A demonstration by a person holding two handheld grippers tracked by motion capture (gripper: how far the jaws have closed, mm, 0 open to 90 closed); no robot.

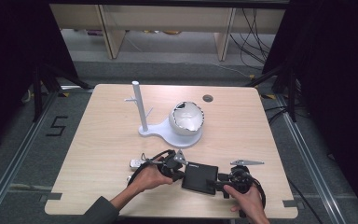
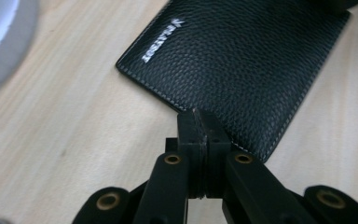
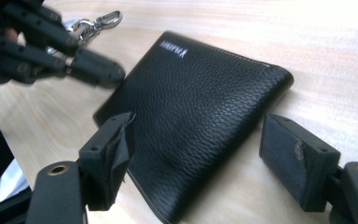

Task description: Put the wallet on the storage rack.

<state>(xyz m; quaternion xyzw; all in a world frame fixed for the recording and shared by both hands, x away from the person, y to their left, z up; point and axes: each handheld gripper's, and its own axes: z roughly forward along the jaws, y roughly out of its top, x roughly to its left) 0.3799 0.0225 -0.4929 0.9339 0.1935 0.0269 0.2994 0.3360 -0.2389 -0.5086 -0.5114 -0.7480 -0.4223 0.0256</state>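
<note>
On the table, the wallet [image 1: 199,178] lies flat between clenched left hand-held gripper [image 1: 176,164] and released right [image 1: 216,183].

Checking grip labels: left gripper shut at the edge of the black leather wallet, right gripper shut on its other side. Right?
Not quite. The left gripper is shut at the black leather wallet edge, but the right gripper is open: the right gripper view shows its jaws standing apart on either side of the wallet, pads off it.

White stand [image 1: 168,132] with bowl [image 1: 187,117] blocks table [image 1: 102,135] centre; bare wood left and right of it; wallet [image 1: 199,178] fills gap between grippers.
</note>
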